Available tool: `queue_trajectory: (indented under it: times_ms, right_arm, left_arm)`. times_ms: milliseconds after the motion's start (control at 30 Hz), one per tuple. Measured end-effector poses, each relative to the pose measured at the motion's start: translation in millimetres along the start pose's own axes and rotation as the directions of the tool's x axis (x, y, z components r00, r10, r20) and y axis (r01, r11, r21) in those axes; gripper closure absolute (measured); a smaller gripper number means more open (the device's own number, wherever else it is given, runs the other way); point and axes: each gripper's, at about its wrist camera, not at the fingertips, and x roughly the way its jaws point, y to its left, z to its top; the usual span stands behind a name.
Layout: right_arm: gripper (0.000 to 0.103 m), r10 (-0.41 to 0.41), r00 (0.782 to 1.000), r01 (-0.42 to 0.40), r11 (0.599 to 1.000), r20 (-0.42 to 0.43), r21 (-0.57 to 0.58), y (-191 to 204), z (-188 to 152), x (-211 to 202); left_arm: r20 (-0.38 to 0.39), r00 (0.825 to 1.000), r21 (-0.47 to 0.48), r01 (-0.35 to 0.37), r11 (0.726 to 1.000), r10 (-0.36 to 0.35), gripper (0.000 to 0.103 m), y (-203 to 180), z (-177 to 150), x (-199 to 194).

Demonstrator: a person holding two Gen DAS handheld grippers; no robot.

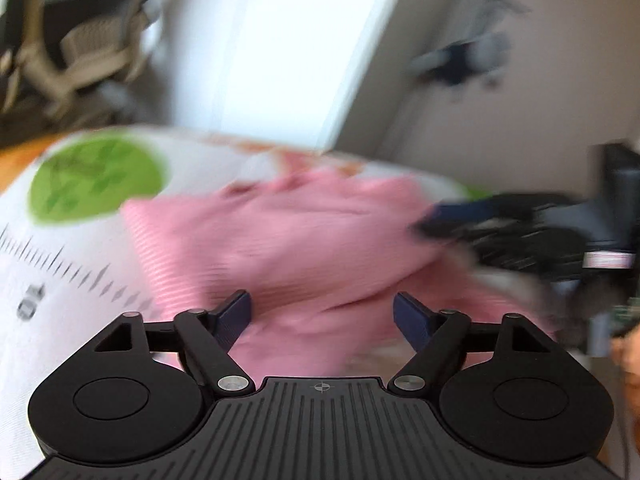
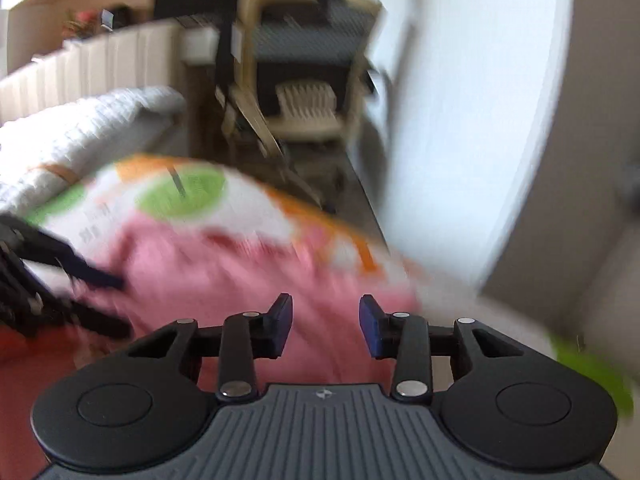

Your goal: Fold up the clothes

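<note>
A pink ribbed garment (image 1: 304, 236) lies crumpled on a white mat with green circles and orange trim (image 1: 92, 178). My left gripper (image 1: 322, 312) is open and empty, just above the garment's near edge. The right gripper shows in the left wrist view (image 1: 440, 220) at the garment's right side. In the right wrist view the garment (image 2: 224, 276) lies on the mat (image 2: 180, 192), and my right gripper (image 2: 326, 320) is open over it, holding nothing. The left gripper shows there (image 2: 100, 280) at the left edge. Both views are blurred.
An office chair (image 1: 68, 48) stands beyond the mat; it also shows in the right wrist view (image 2: 304, 80). A white quilted cover (image 2: 80, 128) lies at the left. A white door or wall panel (image 1: 288, 48) is behind. Dark clothes (image 1: 468, 56) lie on the floor.
</note>
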Motion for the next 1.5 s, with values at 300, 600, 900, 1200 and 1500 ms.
queue_trajectory:
  times_ms: [300,600,900,1200,1500]
  right_arm:
    - [0.089,-0.035,0.994,0.029,0.998,-0.102,-0.064,20,0,97]
    - [0.099,0.062,0.985,-0.055,0.997,0.16,-0.049,23,9,-74]
    - [0.099,0.124,0.992,-0.121,0.988,0.02,-0.1,62,-89,-159]
    - [0.046,0.114,0.977,-0.15,0.967,0.179,0.204,-7,-82,-229]
    - [0.046,0.226,0.974,-0.175,0.814,-0.024,0.554,-35,-133,-118]
  left_arm:
    - [0.014,1.0,0.036,0.0,0.999,-0.001,0.017,-8,-5,-8]
    - [0.231,0.972,-0.013,-0.038,0.999,0.04,0.009,-11,6,-92]
    - [0.345,0.938,0.038,-0.061,0.997,0.044,0.005,-41,10,-143]
    - [0.004,0.978,0.316,-0.201,0.927,0.211,0.005,-54,-77,-101]
    - [-0.042,0.994,-0.081,0.096,0.992,-0.1,0.005,-16,-97,-116]
